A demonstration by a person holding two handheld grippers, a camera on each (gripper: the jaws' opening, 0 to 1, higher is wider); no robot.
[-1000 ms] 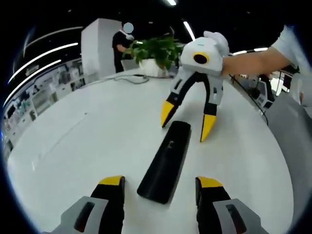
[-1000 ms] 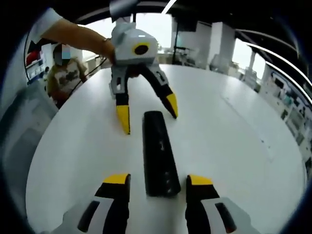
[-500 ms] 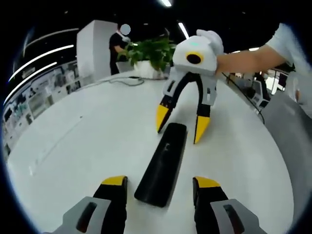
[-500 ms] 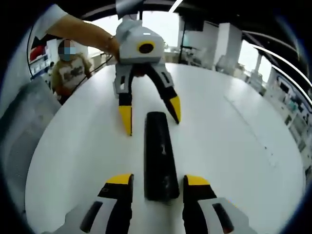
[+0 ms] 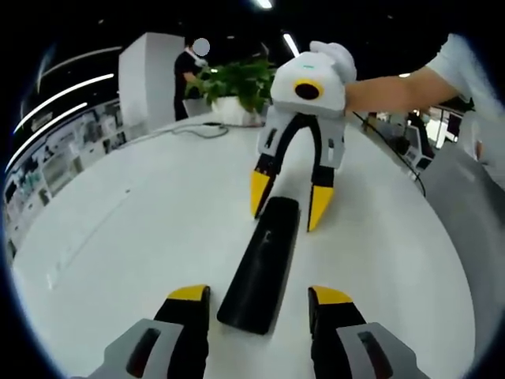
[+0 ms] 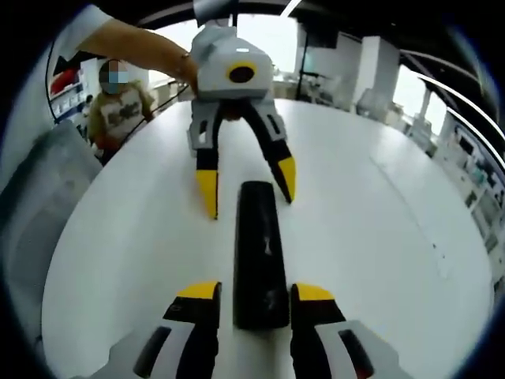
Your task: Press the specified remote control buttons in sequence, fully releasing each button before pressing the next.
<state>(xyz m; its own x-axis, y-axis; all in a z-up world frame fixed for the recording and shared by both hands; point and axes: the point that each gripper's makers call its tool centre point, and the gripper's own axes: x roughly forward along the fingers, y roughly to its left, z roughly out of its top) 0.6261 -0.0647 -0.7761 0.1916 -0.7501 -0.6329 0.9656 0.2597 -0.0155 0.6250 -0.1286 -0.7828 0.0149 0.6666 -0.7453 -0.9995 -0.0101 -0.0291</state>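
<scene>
Both tongs straddle the long black plastic remote control (image 5: 260, 267) lying flat on the round white table (image 5: 142, 229). Left gripper (image 5: 258, 296), jaws spread, flanks its near end at 6 o'clock; right gripper (image 6: 254, 291), also spread, brackets the opposite end, touching nothing.
</scene>
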